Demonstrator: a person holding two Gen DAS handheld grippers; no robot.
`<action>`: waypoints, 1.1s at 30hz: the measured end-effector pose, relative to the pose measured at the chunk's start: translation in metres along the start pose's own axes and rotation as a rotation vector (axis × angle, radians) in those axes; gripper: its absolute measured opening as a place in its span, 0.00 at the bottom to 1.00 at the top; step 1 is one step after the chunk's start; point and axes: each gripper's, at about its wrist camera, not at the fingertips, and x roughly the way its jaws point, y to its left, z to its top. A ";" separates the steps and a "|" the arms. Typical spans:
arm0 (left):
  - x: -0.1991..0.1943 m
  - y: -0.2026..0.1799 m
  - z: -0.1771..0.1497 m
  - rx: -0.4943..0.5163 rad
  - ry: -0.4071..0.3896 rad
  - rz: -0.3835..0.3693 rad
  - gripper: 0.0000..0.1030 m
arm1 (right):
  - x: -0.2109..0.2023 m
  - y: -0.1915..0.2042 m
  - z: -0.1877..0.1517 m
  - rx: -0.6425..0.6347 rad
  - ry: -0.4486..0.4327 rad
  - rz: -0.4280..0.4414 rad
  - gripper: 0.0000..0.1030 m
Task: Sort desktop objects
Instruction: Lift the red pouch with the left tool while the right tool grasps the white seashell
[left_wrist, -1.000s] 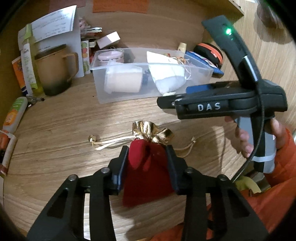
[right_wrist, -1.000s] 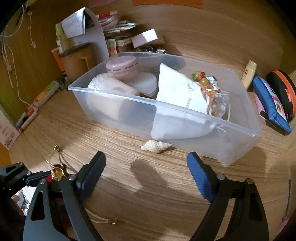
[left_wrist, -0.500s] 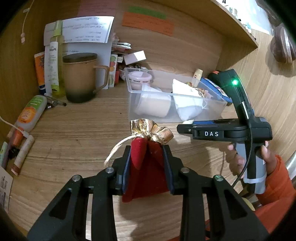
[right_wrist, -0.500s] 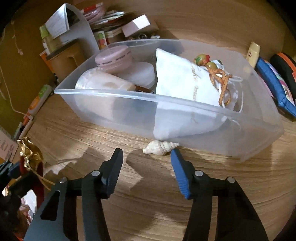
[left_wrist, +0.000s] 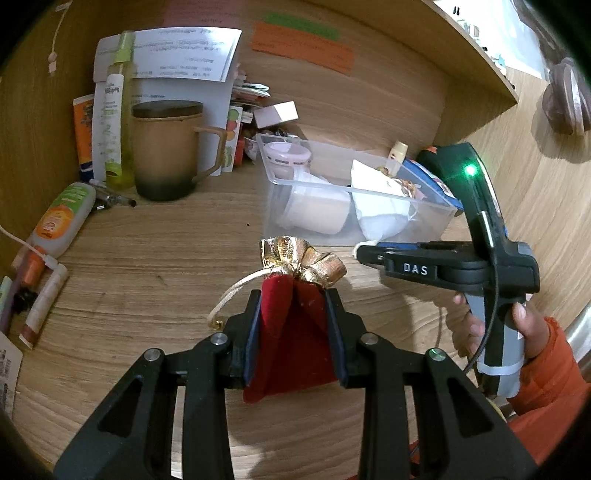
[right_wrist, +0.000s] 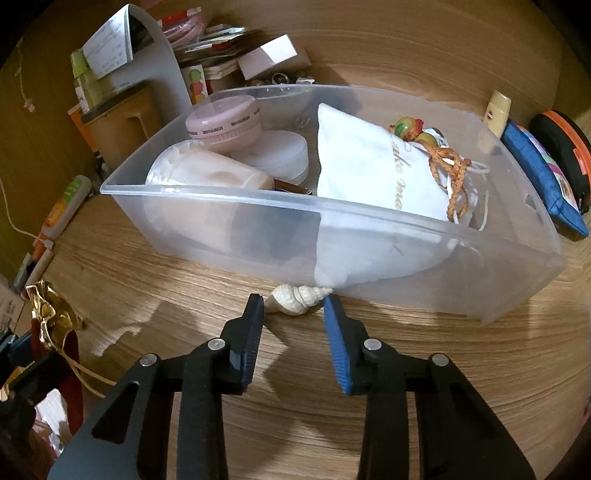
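Observation:
My left gripper is shut on a red velvet pouch with a gold top and holds it above the wooden desk. The pouch also shows at the left edge of the right wrist view. A clear plastic bin holds a white cloth bag, a pink round case and a cream roll. A small white spiral seashell lies on the desk against the bin's front wall. My right gripper is open with its fingertips either side of the shell. It also shows in the left wrist view.
A brown lidded mug, bottles and tubes, and papers crowd the back left. A blue pouch and an orange-black case lie right of the bin. The desk's wooden back wall stands behind.
My left gripper has lifted the red pouch off the desk. My right gripper has moved forward to the seashell and narrowed its jaws around it.

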 end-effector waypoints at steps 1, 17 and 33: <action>-0.001 0.000 0.001 -0.002 -0.002 0.002 0.31 | 0.000 0.000 0.000 -0.002 0.002 0.011 0.19; -0.003 -0.002 0.010 -0.006 -0.018 0.000 0.31 | -0.011 -0.004 -0.004 0.038 0.059 0.062 0.37; -0.006 0.010 -0.003 -0.017 -0.017 -0.032 0.32 | -0.003 0.036 0.016 0.026 0.002 -0.111 0.47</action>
